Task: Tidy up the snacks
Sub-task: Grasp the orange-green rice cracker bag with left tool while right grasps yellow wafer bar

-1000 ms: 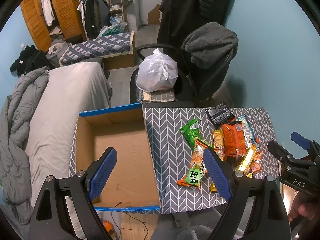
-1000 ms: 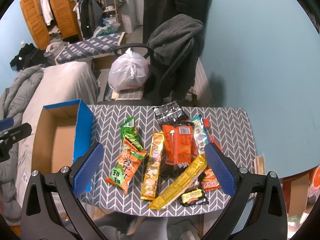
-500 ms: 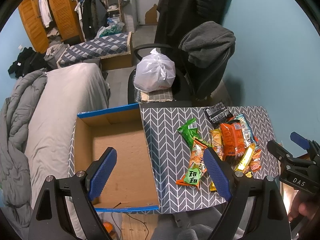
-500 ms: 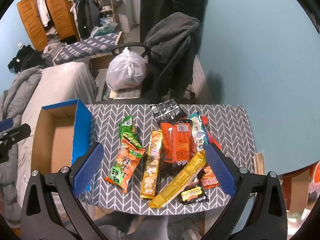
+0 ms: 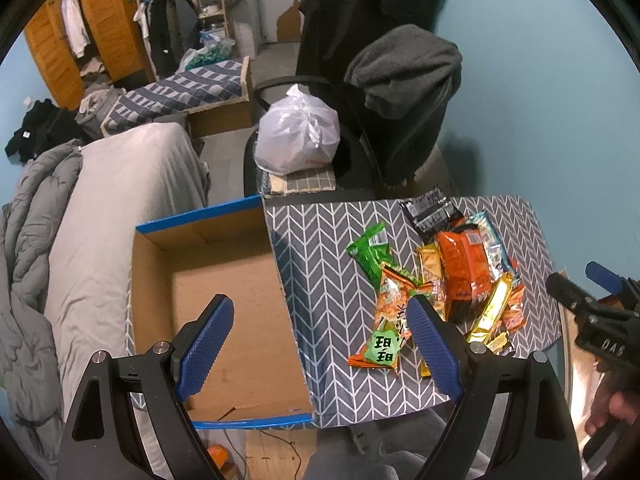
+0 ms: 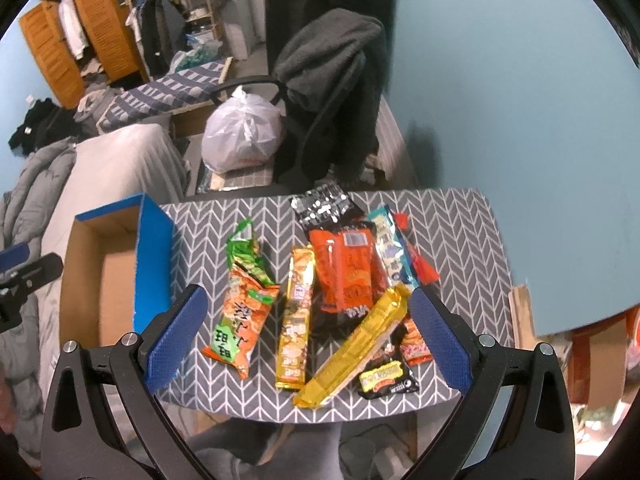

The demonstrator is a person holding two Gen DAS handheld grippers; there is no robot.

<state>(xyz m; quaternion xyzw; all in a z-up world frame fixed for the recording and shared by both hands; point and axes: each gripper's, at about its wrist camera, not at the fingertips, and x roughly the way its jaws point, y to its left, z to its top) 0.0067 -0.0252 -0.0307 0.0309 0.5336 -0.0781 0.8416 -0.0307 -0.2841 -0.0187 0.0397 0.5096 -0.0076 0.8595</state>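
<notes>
Snack packets lie heaped on a chevron-patterned table [image 6: 452, 220] beside a cardboard box [image 5: 224, 280].

From left: the left gripper [image 5: 320, 338] hangs spread wide above the box; the snacks [image 6: 320, 292] cluster mid-table; the right gripper [image 6: 306, 334] hovers over them, jaws parted, grasping nothing.

Both views are evenly and fairly brightly lit by cool indoor light. The fisheye lenses bend straight lines and leave black corners around a round picture. The chair [image 6: 320, 120] throws a soft shadow on the blue wall [image 6: 500, 80]. The yellow packet [image 6: 352, 344] and black packet [image 6: 324, 204] catch small glints. The right wrist view is slightly smeared; its lower right edge glows orange.
</notes>
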